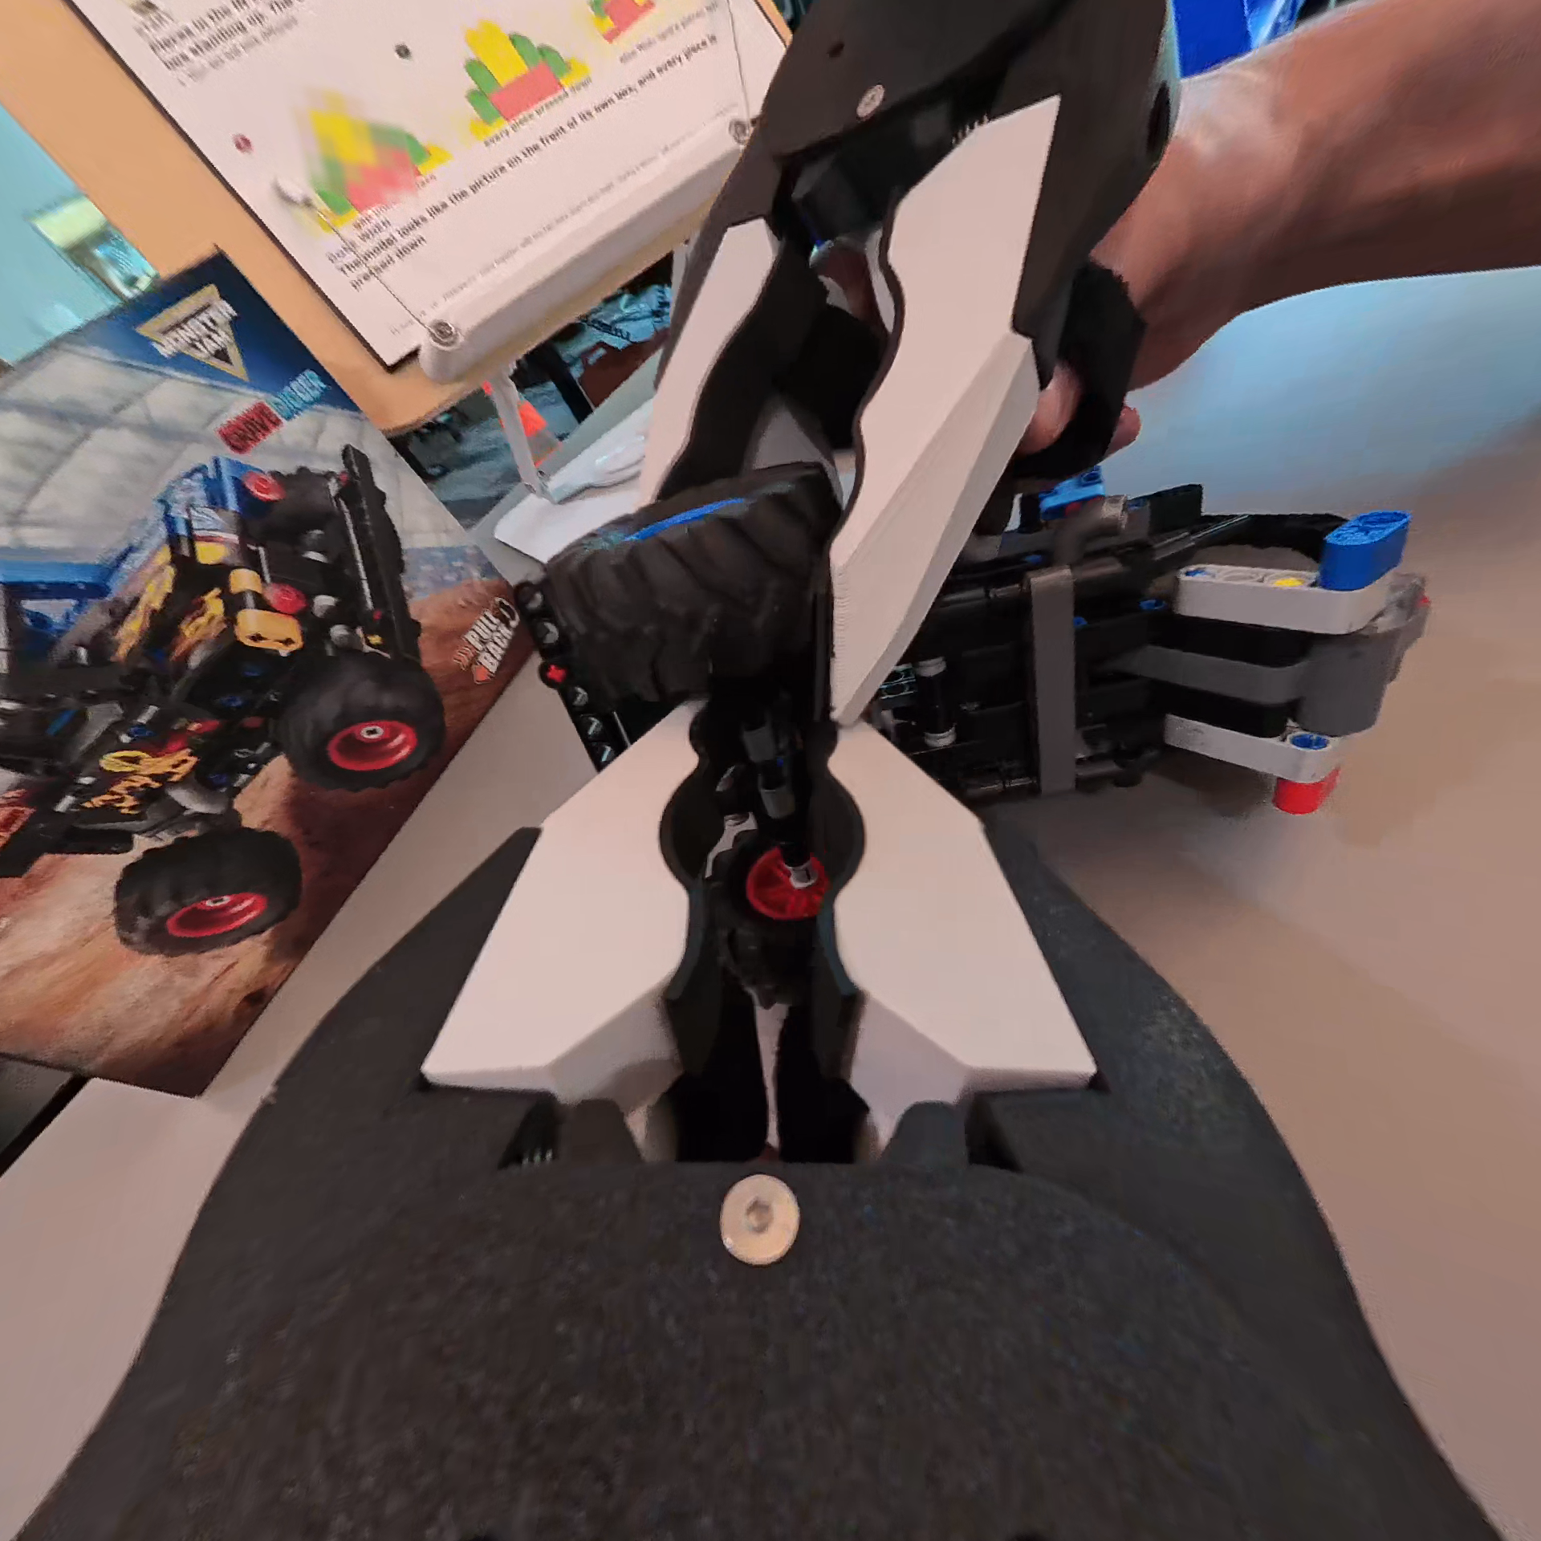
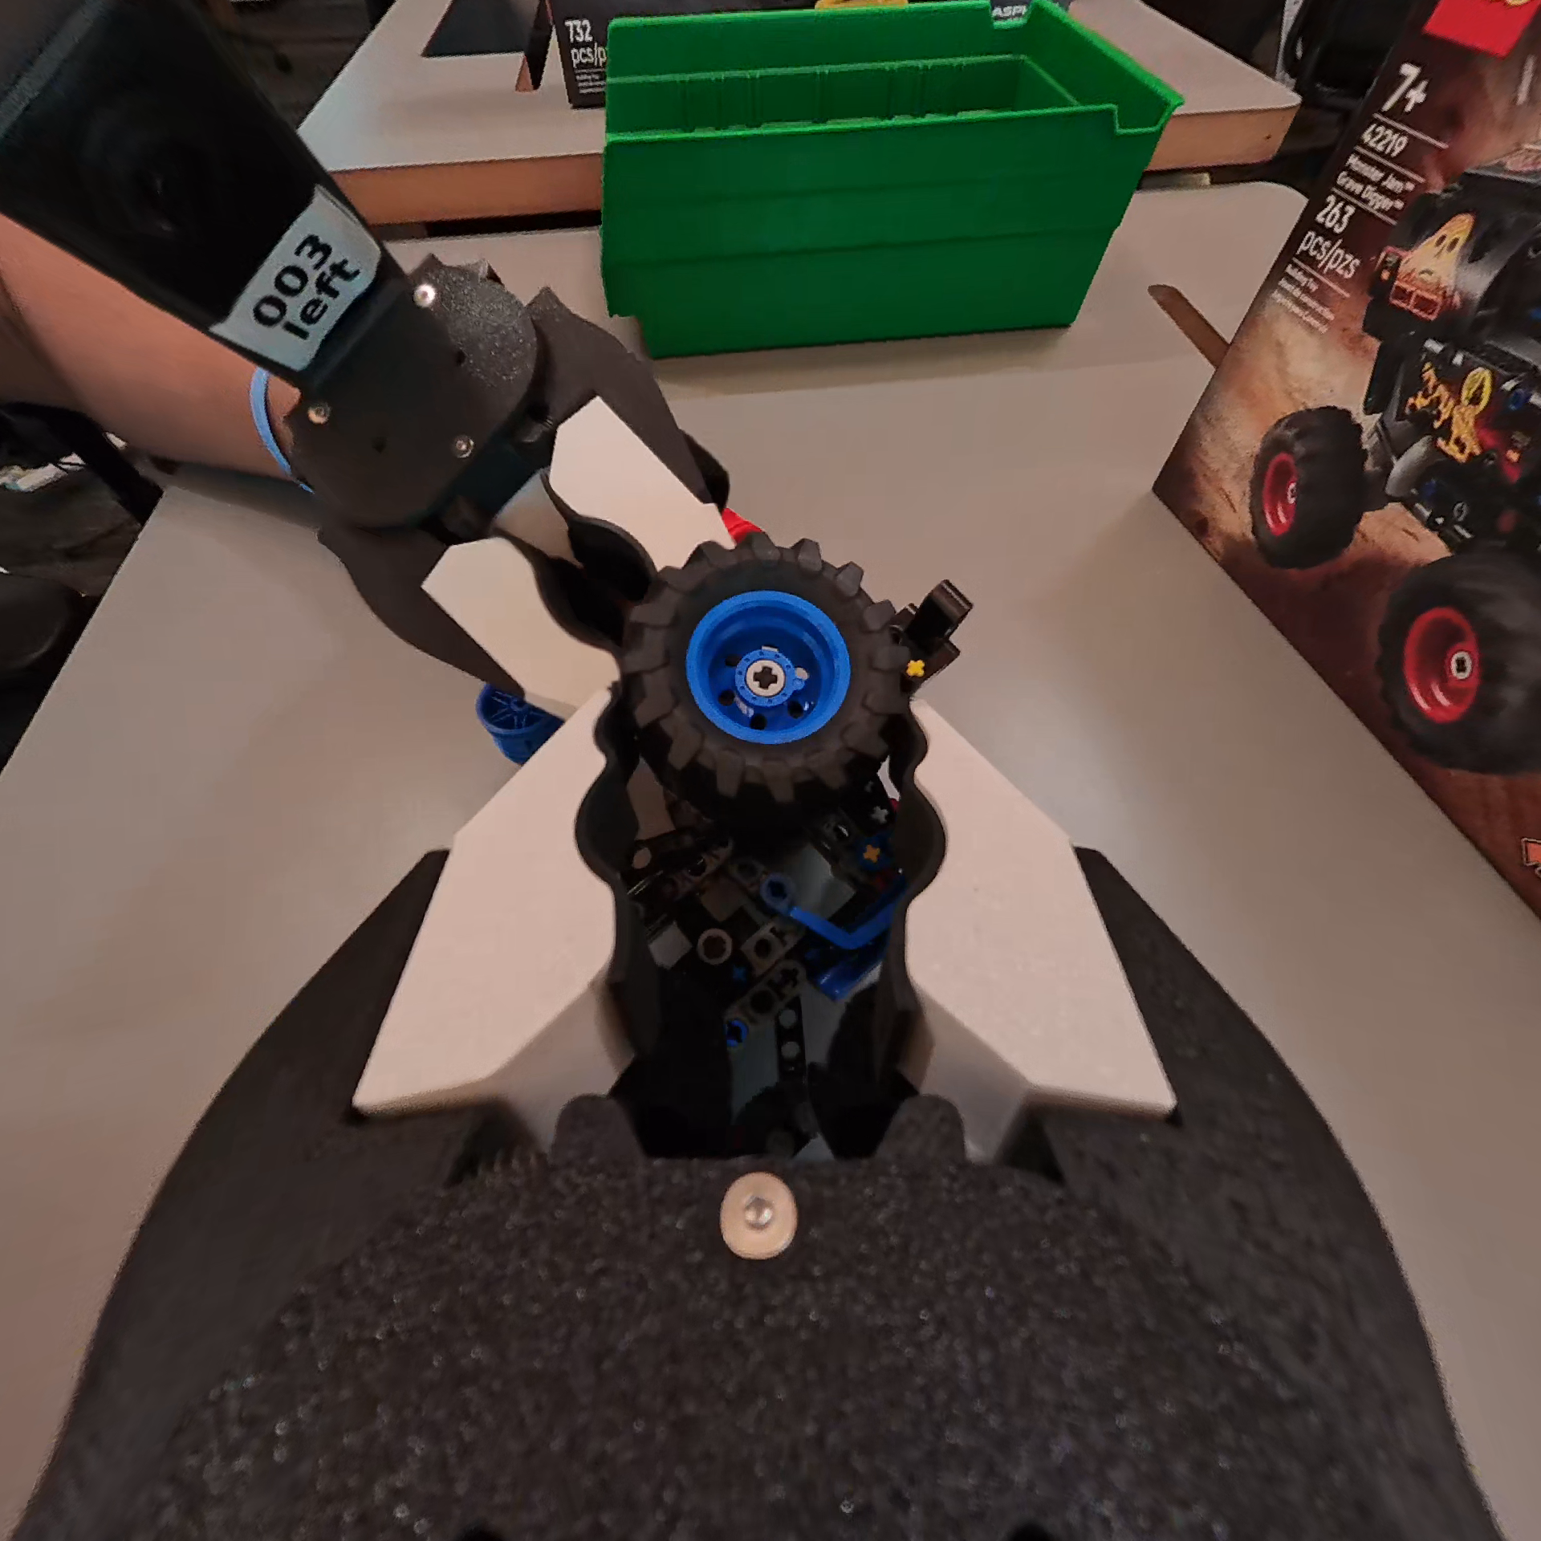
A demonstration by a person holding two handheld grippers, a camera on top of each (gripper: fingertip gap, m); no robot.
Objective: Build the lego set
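Between right gripper fingers: truck chassis; left gripper (seemingly) pinching red hub.

Blue-rimmed wheel on black chassis

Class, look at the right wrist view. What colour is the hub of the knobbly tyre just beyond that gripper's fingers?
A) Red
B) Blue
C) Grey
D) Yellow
B: the wheel facing the camera has a blue hub inside its black tyre, mounted on the black brick-built chassis between the right gripper's white fingers; red hubs appear only on the truck pictured on the box.
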